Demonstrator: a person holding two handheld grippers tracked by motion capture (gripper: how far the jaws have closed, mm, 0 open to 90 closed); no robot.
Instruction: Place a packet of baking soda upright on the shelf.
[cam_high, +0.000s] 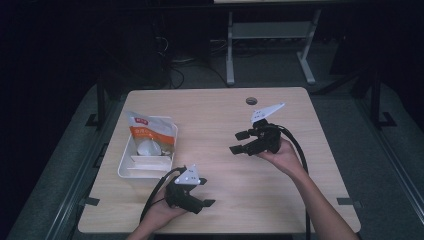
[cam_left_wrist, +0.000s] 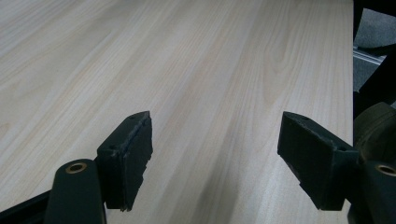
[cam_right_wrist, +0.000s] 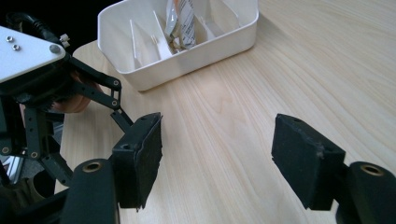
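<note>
Nearest us, the left gripper (cam_high: 202, 193) hangs low over the near edge of the wooden table (cam_high: 220, 115), jaws spread wide and holding nothing. Our right gripper (cam_high: 241, 142) hovers mid-table, jaws likewise spread and empty. Well to the left stands a white divided bin (cam_high: 125, 165), an orange-and-white packet (cam_high: 150, 132) leaning inside it
</note>
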